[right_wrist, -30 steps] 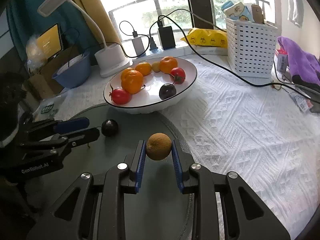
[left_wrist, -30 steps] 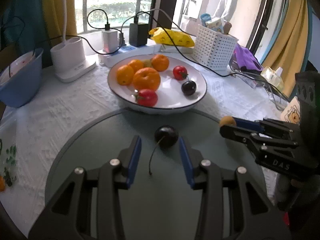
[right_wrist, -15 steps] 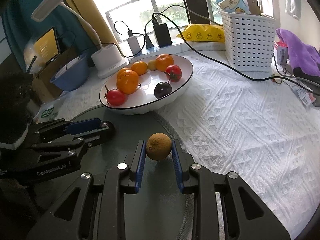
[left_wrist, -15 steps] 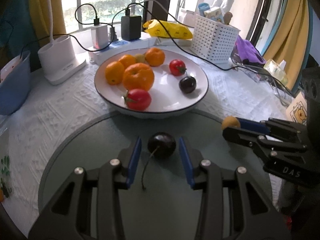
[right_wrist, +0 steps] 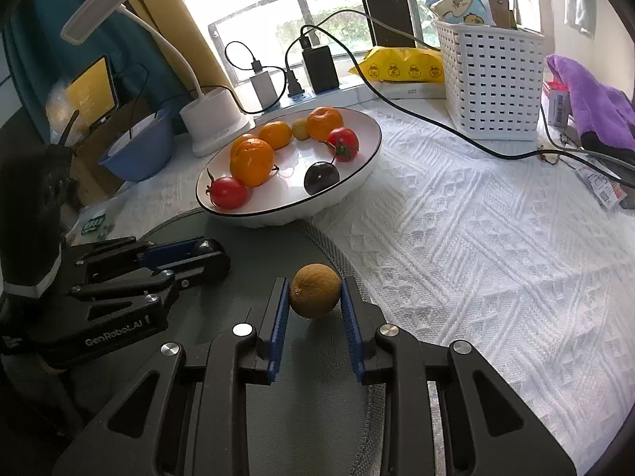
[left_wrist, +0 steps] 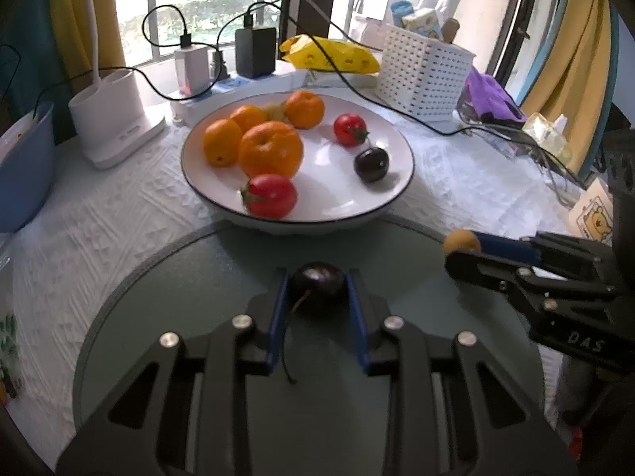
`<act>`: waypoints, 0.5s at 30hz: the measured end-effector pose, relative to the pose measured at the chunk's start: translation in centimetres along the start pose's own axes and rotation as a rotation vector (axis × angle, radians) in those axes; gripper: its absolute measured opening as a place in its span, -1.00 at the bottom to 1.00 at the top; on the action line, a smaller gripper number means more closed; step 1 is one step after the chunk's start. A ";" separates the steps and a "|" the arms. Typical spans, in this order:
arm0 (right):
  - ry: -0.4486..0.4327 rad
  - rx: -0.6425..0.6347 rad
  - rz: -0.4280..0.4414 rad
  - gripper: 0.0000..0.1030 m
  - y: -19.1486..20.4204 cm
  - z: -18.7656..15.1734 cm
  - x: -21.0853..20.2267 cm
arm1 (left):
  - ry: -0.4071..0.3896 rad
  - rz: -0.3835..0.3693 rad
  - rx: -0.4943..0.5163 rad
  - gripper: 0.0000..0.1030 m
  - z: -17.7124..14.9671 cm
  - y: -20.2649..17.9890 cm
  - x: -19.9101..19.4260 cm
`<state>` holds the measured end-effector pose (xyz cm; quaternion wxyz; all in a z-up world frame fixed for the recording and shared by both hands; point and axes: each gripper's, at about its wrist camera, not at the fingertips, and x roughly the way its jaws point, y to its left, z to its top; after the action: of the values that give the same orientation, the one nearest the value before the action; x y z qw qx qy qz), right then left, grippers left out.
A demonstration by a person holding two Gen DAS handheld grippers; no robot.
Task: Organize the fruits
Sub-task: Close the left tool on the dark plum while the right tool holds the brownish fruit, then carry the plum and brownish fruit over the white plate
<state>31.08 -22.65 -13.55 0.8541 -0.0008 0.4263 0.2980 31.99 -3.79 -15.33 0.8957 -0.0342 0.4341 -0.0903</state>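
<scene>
The left tongs (left_wrist: 317, 293) have just been closing and now their blue pads press on the cherry (left_wrist: 318, 282), which a second ago sat loose between wider jaws; its stem hangs down over the grey mat (left_wrist: 397, 254). The right tongs (right_wrist: 314, 297) grip the small tan fruit (right_wrist: 314, 290) above the mat's edge. Just beyond the mat, the white bowl (left_wrist: 397, 194) on the bench (right_wrist: 476, 238) holds oranges (left_wrist: 270, 150), two tomatoes (left_wrist: 272, 195) and a second cherry (left_wrist: 371, 164).

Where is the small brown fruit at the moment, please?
In the right wrist view, the brown fruit sits bottom centre, clamped in the right gripper above the grey mat, near the white bowl.
</scene>
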 end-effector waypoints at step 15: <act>-0.032 -0.031 -0.022 -0.45 0.7 0.8 -1.0 | -0.073 -0.022 0.011 -0.43 0.4 -0.4 -3.4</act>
<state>30.84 -22.35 -12.15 0.8639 -0.0140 0.4079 0.2950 30.22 -3.51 -12.36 0.9100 -0.0372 0.4003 -0.1014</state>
